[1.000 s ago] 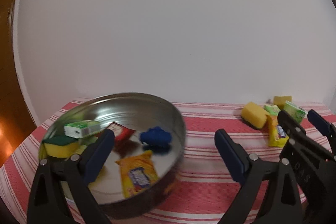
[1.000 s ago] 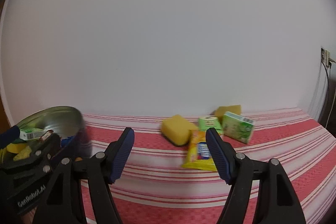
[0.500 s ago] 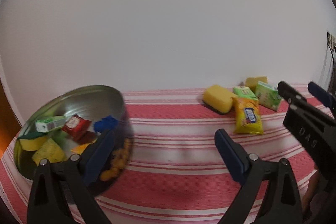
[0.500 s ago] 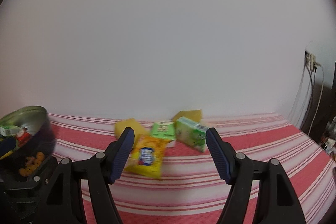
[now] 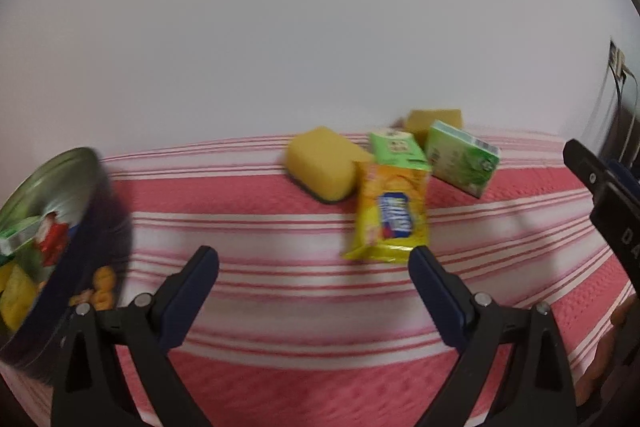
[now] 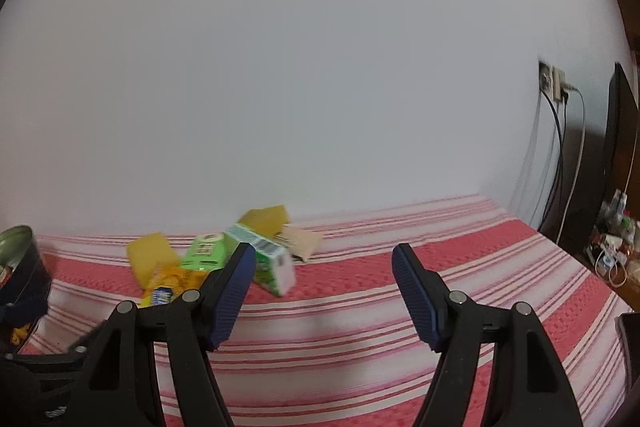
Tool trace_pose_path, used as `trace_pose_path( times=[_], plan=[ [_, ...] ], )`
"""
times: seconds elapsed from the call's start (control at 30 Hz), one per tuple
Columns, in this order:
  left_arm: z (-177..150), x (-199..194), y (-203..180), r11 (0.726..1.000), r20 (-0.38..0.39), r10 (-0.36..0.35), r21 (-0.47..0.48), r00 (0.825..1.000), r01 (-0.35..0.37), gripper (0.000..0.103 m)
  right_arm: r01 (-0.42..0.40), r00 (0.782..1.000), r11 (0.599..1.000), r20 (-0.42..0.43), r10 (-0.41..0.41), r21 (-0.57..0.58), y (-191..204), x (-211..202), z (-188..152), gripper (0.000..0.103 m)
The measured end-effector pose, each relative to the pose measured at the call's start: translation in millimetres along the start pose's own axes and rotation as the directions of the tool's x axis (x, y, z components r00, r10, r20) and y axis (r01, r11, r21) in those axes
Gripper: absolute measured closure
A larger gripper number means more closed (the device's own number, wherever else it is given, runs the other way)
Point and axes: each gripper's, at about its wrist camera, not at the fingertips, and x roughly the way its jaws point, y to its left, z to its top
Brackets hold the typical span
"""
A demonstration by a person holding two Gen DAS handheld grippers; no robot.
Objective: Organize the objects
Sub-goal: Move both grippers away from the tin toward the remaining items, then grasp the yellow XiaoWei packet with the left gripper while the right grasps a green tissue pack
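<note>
1. Metal tin (image 5: 60,211), round with a dark outer wall, sits at the left end of the red-and-white striped cloth (image 5: 280,211). It already holds several items: a small green-and-white box, a red packet, something yellow. Details blurred.
2. Left to sort, clustered near the wall, well apart from the tin: yellow sponge (image 5: 322,163), yellow snack packet (image 5: 390,211), green carton (image 5: 462,157), smaller green box (image 5: 396,145), and a second yellow sponge (image 5: 434,119) behind them.
3. The right wrist view adds a pale, flat card-like piece (image 6: 300,241) beside the far sponge; I cannot tell what it is.
4. Left gripper (image 5: 314,267): jaws apart, nothing between them, hanging over bare cloth just short of the snack packet.
5. Right gripper (image 6: 324,275): jaws apart, empty, aimed to the right of the cluster; its left finger overlaps the green carton in view, no contact evident.
6. Judgement: the task looks partly done. Some items are in the tin, and at least five loose ones remain.
7. Likely next pick is the snack packet or sponge, these being nearest the left gripper.
</note>
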Motion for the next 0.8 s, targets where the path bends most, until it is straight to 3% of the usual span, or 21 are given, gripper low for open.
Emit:
trace_pose_path(
  times=[0.27,0.43,0.57,0.73,0.8],
  plan=[
    [18.0,41.7,-33.1,0.999,-0.108,-0.047,-0.019,0.993,0.045,0.006,-0.018,0.999,1.000,-0.034,0.018,0.017,-7.7,7.6,2.7,0.030],
    [19.5,64.6,-44.3,0.997,-0.204,-0.073,-0.022,0.976,0.070,0.018,-0.015,1.000,0.999,-0.024,0.014,-0.035,0.5,11.0,4.2,0.030],
    [19.8,65.5,-49.2,0.997,-0.203,-0.077,-0.009,0.976,0.076,0.022,-0.036,0.998,0.999,-0.053,0.035,-0.015,-0.8,21.2,6.0,0.030],
    [20.0,62.1,-50.0,0.997,-0.186,-0.078,-0.008,0.979,0.078,0.051,-0.065,0.994,0.995,-0.087,0.071,0.069,-13.9,29.6,6.2,0.030],
    [20.4,61.7,-47.1,0.995,-0.182,-0.095,-0.022,0.979,0.093,0.053,-0.097,0.988,0.989,-0.110,0.109,0.109,-18.3,35.9,6.1,0.030]
  ],
)
